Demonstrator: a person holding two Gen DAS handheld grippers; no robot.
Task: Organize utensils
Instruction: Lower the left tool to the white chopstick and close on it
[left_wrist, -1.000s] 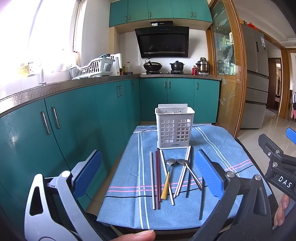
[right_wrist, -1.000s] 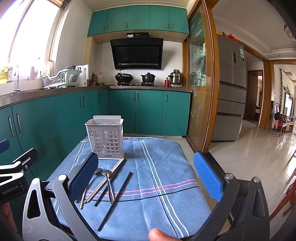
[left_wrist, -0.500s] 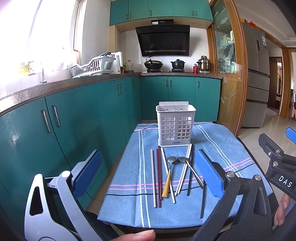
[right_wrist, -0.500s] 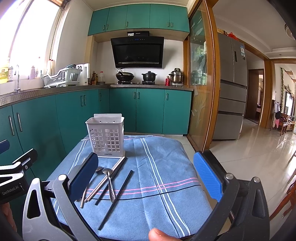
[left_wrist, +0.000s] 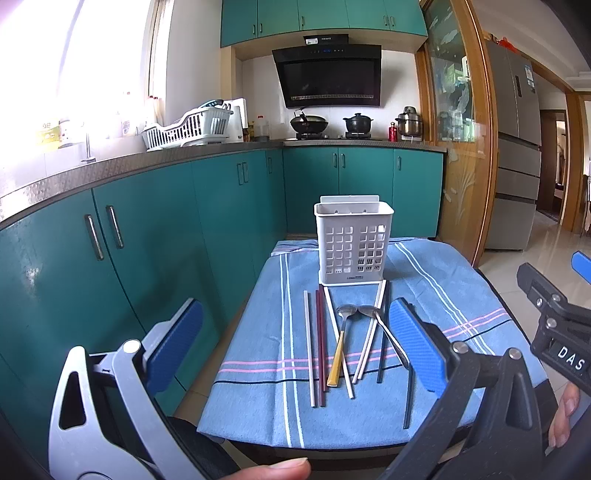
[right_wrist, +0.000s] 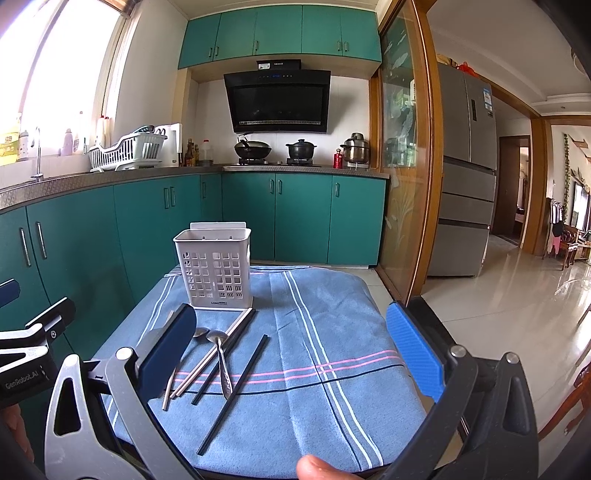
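A white slotted utensil holder stands upright at the far end of a small table under a blue striped cloth; it also shows in the right wrist view. In front of it lie several chopsticks: white, dark red, black. Two spoons lie among them, one with a yellow handle and a steel one. My left gripper is open and empty, near the table's front edge. My right gripper is open and empty, to its right.
Teal cabinets under a countertop run along the left and the back. A dish rack and a stove with pots sit on the counter. A wooden glass door frame, a fridge and tiled floor lie to the right.
Both views have risen slightly and drawn a little closer to the table. Both grippers stay open; the utensils have not moved.
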